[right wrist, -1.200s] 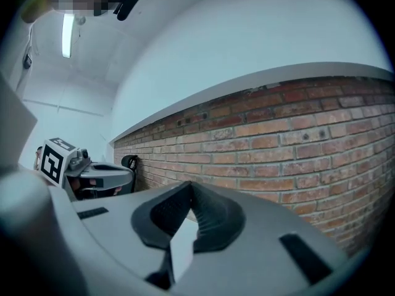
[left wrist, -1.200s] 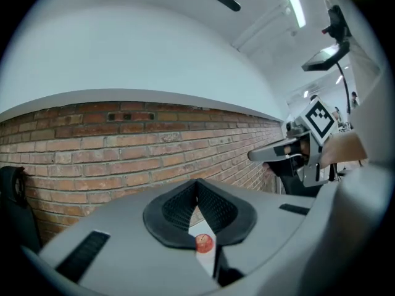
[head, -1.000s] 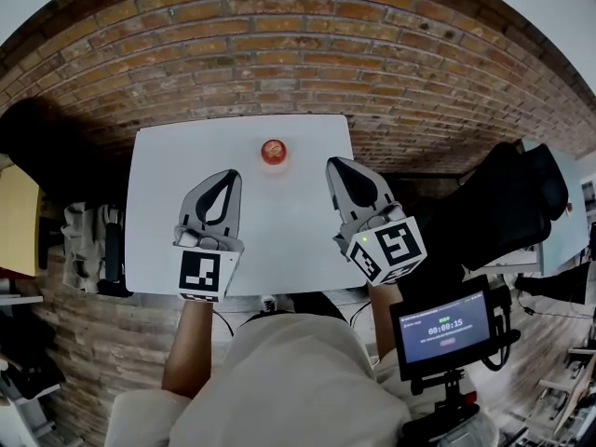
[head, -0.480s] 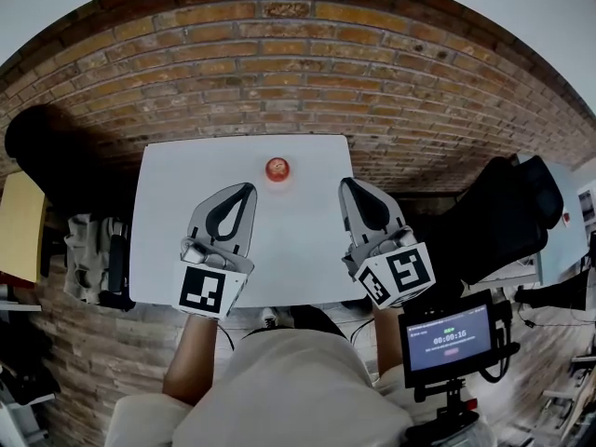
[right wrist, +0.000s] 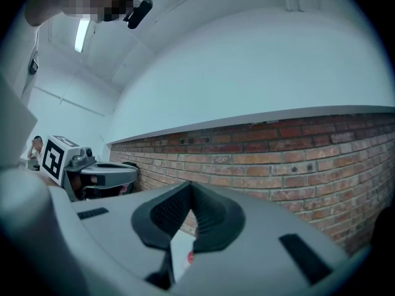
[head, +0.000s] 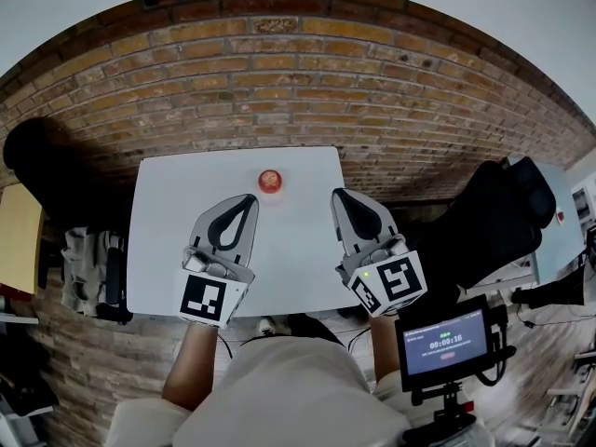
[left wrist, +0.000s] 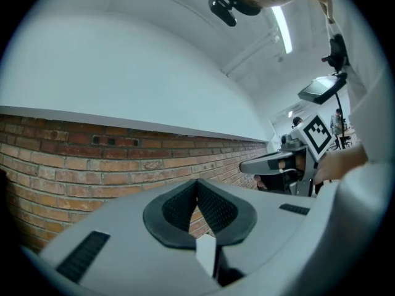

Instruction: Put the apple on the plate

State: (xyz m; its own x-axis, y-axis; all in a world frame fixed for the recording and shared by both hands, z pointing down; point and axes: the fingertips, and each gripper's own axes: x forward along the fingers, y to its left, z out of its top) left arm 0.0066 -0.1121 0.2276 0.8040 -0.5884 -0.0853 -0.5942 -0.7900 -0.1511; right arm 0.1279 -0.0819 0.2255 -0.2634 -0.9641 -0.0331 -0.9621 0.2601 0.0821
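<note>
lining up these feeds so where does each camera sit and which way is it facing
Head view: on the person's head, facing steeply down at table, apple, left tongs, right tongs; arms, torso show.
Left gripper view: on the left tongs, facing level along shut jaws at the brick wall.
Right gripper view: on the right tongs, likewise.
Shared: each gripper view catches the other tongs.

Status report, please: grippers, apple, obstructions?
Left gripper shut, empty. Right gripper shut, empty. Apple at far side of table, untouched. Nothing between it and grippers.
</note>
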